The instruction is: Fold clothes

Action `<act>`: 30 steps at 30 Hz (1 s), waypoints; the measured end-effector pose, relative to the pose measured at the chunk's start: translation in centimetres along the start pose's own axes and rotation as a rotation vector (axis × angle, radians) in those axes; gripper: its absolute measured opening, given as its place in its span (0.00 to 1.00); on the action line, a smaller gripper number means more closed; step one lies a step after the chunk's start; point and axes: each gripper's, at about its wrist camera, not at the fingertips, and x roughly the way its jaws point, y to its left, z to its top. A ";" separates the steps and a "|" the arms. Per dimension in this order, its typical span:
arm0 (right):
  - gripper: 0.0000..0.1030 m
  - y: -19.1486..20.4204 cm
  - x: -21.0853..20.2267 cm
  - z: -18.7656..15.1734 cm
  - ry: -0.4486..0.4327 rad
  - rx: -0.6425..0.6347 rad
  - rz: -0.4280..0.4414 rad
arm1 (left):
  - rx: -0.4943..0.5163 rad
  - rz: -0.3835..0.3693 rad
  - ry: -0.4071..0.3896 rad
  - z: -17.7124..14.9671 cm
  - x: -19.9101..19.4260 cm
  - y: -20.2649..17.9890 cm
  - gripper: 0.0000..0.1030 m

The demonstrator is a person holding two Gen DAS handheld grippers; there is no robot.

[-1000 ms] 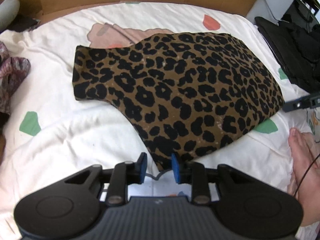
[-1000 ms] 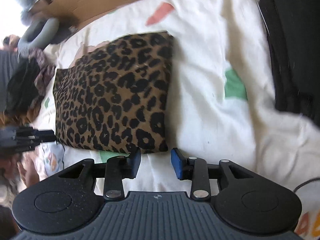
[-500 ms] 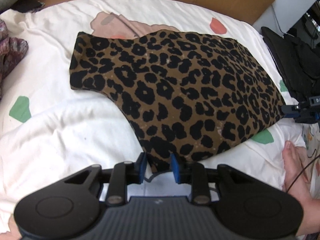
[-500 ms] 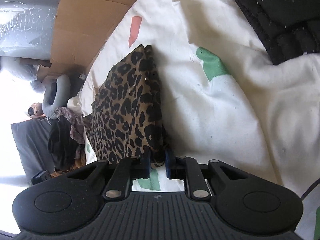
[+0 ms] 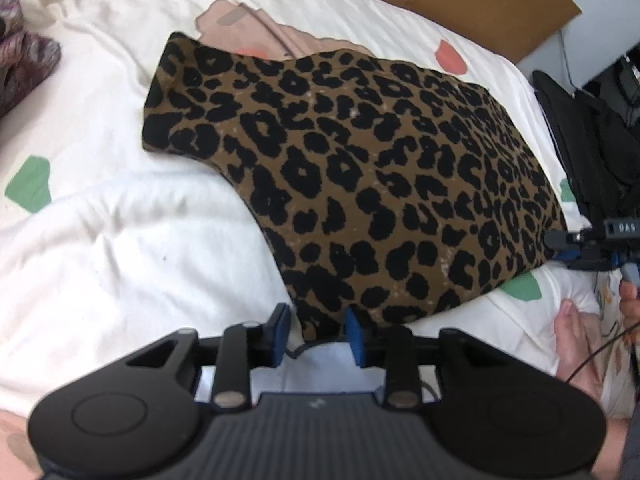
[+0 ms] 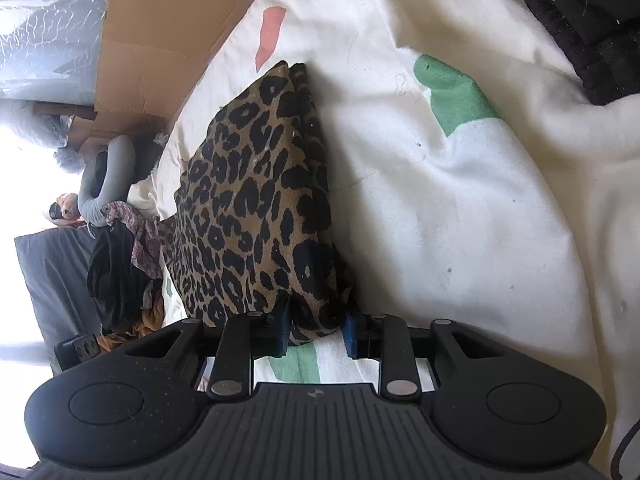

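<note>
White sheet covered the bed; leopard garment lay flat on it. Left gripper pinched its near corner, right gripper pinched another corner, fabric bunched between blue pads.

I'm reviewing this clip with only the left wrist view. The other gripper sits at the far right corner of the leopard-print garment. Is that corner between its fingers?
Observer: Yes. In the right wrist view, a corner of the leopard-print garment fills the gap between the blue pads of the right gripper. I cannot confirm a firm clamp.
Operator: Is the cloth a single layer there?
Observer: No, that edge shows stacked folded layers.
Operator: What lies beyond the garment's far end?
Observer: A grey curved cushion, past the white printed sheet.
</note>
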 end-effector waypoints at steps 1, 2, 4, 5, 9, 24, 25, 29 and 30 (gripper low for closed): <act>0.20 0.2 -0.2 0.1 -0.003 -0.006 -0.001 | -0.008 -0.006 0.000 0.0 0.0 0.1 0.26; 0.20 0.4 -0.4 0.2 -0.007 -0.011 -0.002 | -0.015 -0.010 0.002 0.0 0.1 0.1 0.22; 0.17 0.7 -0.9 0.4 -0.013 -0.022 -0.004 | -0.022 -0.017 0.011 0.1 0.1 0.1 0.10; 0.16 0.9 -1.1 0.5 -0.017 -0.028 -0.006 | -0.020 -0.018 0.015 0.1 0.0 0.0 0.09; 0.11 1.6 -1.9 1.0 -0.030 -0.050 -0.010 | -0.033 -0.030 0.046 0.7 -0.7 -0.6 0.08; 0.10 3.8 -4.9 4.8 -0.110 -0.139 -0.085 | 0.059 -0.124 0.185 0.7 -1.4 -5.5 0.06; 0.10 3.8 -5.0 5.2 -0.118 -0.140 -0.092 | 0.065 -0.134 0.198 0.6 -1.3 -5.9 0.06; 0.10 3.9 -5.8 6.7 -0.160 -0.145 -0.105 | 0.068 -0.181 0.236 0.0 -0.7 -7.2 0.06; 0.10 4.0 -5.9 7.1 -0.169 -0.150 -0.108 | 0.061 -0.194 0.245 -0.3 -0.5 -7.5 0.06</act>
